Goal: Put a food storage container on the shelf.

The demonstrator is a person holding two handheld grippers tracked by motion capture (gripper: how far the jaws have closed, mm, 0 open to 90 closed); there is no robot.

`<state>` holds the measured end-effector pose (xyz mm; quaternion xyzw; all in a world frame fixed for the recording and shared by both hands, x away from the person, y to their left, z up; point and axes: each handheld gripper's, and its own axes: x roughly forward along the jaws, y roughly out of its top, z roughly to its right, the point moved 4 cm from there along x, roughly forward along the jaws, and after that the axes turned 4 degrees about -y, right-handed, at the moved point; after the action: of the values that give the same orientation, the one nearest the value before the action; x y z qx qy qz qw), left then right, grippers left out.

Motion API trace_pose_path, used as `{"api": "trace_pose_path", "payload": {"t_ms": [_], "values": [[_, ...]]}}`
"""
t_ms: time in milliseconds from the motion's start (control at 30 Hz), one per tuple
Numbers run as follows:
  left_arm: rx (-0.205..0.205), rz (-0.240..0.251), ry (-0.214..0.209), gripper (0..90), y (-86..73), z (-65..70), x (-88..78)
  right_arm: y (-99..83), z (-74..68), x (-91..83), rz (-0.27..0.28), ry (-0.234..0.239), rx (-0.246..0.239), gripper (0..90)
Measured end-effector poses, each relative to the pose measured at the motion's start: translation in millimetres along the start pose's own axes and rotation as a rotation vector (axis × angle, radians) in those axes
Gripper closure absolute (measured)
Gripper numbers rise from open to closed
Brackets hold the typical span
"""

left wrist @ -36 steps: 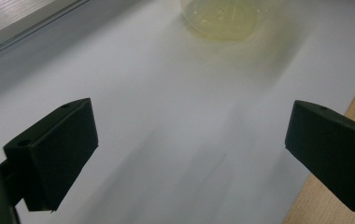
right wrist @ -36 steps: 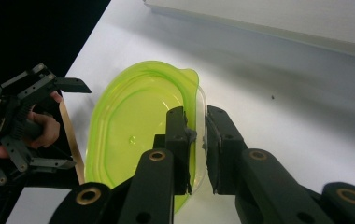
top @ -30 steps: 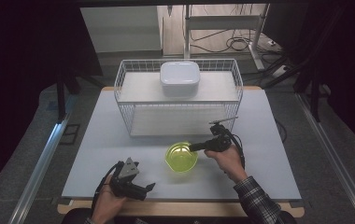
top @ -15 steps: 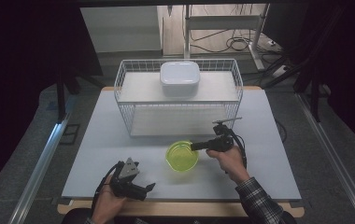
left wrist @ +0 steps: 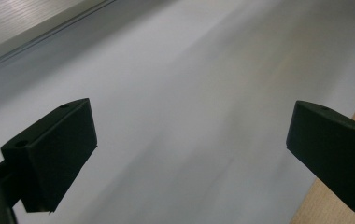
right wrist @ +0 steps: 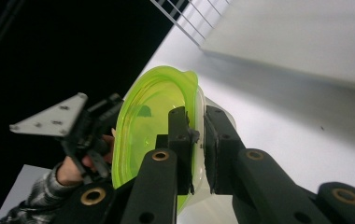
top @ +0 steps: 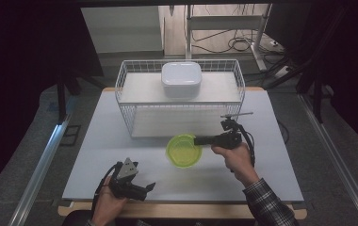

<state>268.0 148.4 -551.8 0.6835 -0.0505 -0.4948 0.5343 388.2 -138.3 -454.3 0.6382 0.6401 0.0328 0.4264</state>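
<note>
Taking the wire basket (top: 179, 101) as the landmark: the left gripper (top: 132, 184) rests well in front of its left corner, jaws spread wide with nothing between them. The green bowl (top: 183, 150) hangs just in front of the basket's near wall, its rim clenched by the right gripper (top: 200, 140) — one jaw inside, one outside. Carry it level and clear the top wire — the rim-only pinch could let it swing.

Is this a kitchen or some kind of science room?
Probably a lab or test room, not a kitchen: dark curtains hang round the white table, loose cables lie on the floor behind, and a hand works a black two-jaw gripper.
</note>
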Motion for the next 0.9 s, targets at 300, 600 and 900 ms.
{"api": "trace_pose_path", "payload": {"t_ms": [300,600,900], "values": [[0.005,-0.001,-0.001,1.3,0.0,-0.3,-0.4,31.7,-29.8,-18.8,0.050,0.008,-0.040,82.4],[0.008,-0.004,-0.001,1.3,-0.3,0.0,0.3,66.0,-56.0,-40.2,0.110,0.016,-0.069,82.4],[0.005,-0.012,-0.005,1.3,-0.6,0.7,0.9,112.0,-82.6,-59.6,0.190,-0.004,-0.100,82.4]]}}
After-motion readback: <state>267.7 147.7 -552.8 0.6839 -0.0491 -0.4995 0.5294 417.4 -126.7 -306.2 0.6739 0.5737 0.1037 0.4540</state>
